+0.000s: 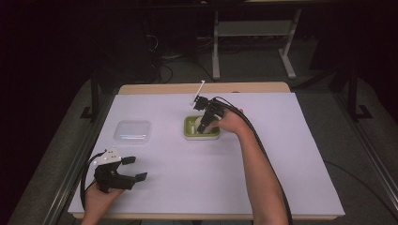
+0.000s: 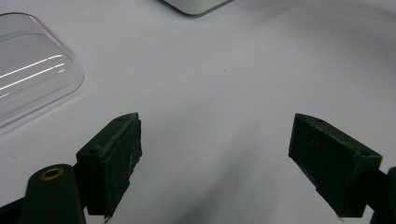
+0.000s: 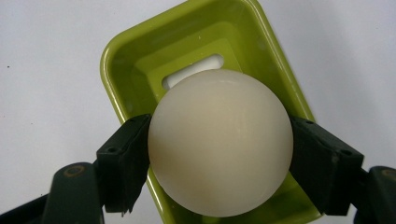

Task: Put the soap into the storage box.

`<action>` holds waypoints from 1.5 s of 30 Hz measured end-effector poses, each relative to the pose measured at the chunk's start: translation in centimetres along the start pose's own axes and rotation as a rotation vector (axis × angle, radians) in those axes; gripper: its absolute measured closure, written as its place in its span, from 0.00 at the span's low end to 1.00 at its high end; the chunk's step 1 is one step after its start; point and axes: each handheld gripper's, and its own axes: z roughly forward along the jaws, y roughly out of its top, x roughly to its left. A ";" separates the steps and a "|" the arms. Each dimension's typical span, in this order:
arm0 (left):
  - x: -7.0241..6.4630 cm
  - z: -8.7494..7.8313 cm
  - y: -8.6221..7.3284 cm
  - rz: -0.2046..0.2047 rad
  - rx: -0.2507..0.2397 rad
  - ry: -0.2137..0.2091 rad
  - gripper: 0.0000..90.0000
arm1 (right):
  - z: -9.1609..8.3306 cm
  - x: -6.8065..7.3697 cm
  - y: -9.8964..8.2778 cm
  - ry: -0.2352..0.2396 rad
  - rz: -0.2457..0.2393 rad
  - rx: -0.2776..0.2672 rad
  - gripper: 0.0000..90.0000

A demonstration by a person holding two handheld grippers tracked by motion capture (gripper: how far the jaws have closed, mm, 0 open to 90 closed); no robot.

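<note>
High view: fixed above the worktop's (image 1: 281,154) near edge, facing forward and down, far off. Left gripper view: low at the near left corner, facing the clear lid (image 2: 28,70). Right gripper view: close above the green tray (image 3: 126,60), shared with the high view.

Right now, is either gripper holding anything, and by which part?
The right gripper holds the cream ball across its widest part, a finger on each side, above the green tray. The left gripper is open, holding nothing.
</note>
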 end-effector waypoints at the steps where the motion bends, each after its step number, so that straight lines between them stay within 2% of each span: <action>1: 0.0 0.0 0.0 0.000 0.000 0.000 0.18 | 0.0 0.0 0.0 0.000 0.000 -0.001 0.27; 13: 0.0 0.0 0.0 -0.001 -0.002 -0.001 0.18 | -0.1 0.0 0.0 0.003 0.013 -0.007 0.27; 14: 0.0 0.0 0.0 0.000 -0.002 -0.001 0.18 | -0.8 -0.1 0.0 0.013 0.022 -0.049 0.32; 15: 0.0 0.1 0.0 0.001 -0.001 -0.001 0.18 | -1.1 -0.2 0.0 0.015 0.024 -0.066 0.36; 17: 0.0 0.1 0.0 0.008 0.001 -0.003 0.18 | -1.8 -0.1 0.0 0.002 0.024 -0.087 0.33; 24: 0.0 0.1 0.0 0.008 0.001 -0.002 0.18 | -2.4 -0.2 -0.6 0.003 0.044 -0.072 0.31; 40: -0.2 0.1 0.0 0.007 0.004 0.000 0.18 | -3.8 0.6 -1.4 0.023 0.031 -0.075 0.28; 43: -0.2 0.1 0.1 0.010 0.004 0.000 0.18 | -4.1 0.6 -1.6 0.031 0.041 -0.076 0.28; 45: -0.2 0.1 0.0 0.006 0.003 -0.001 0.18 | -4.4 0.7 -2.0 0.025 0.038 -0.089 0.28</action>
